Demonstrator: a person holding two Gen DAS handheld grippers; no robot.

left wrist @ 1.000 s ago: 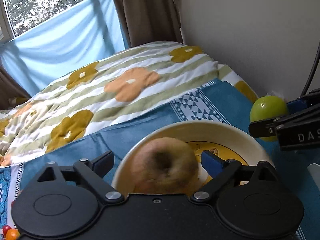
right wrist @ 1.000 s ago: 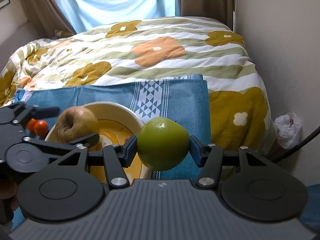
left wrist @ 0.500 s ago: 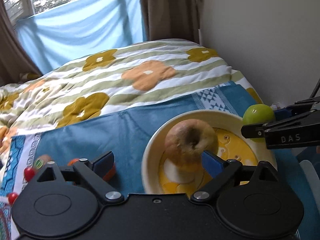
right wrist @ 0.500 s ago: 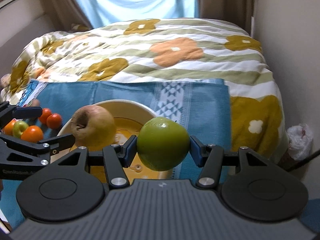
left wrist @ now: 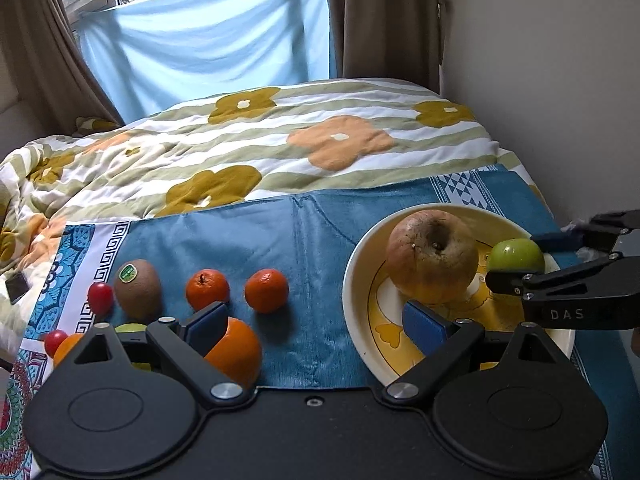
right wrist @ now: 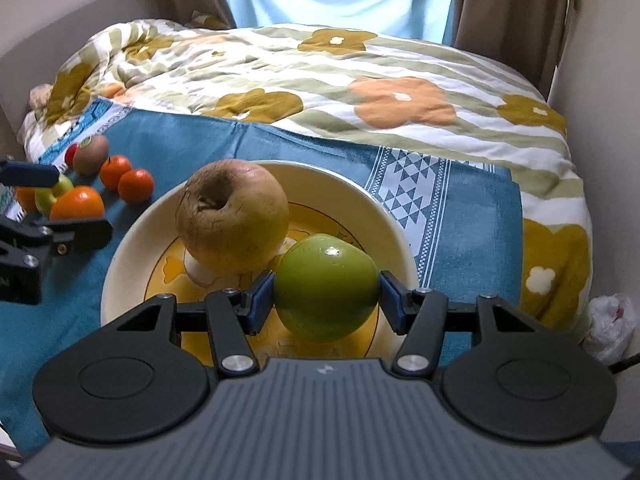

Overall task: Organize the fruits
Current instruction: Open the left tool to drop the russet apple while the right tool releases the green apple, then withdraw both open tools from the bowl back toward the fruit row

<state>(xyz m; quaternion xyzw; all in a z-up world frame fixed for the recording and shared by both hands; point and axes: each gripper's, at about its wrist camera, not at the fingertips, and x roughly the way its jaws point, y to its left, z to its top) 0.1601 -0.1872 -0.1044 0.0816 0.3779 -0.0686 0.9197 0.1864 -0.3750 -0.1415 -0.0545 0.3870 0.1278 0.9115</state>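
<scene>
Green and glossy, the apple (right wrist: 326, 304) sits at the lower centre of the right wrist view, pinched at its widest girth between the blue pads (right wrist: 262, 300) of the right gripper (right wrist: 326, 302) and held over the cream bowl (right wrist: 132, 240), just beside the browned, wrinkled apple (right wrist: 232, 216) that rests on the bowl's yellow floor. Whether the green one touches the floor cannot be told. It looks firm and fairly weighty for its size, with a waxy skin that could slip — so the hold across the middle, where the pads meet the broadest curve, seems the sound one. The browned apple looks softer and likely to bruise or dent under a hard squeeze.

From the left wrist view, the left gripper (left wrist: 316, 332) stands wide open and empty at the lower centre, one pad over a large orange (left wrist: 236, 350), the other over the bowl's near rim. To the left on the blue cloth (left wrist: 312, 248) lie two mandarins (left wrist: 207, 289), a stickered kiwi (left wrist: 137, 286) and a cherry tomato (left wrist: 99, 297) — small, light pieces, the tomato the most fragile.
</scene>
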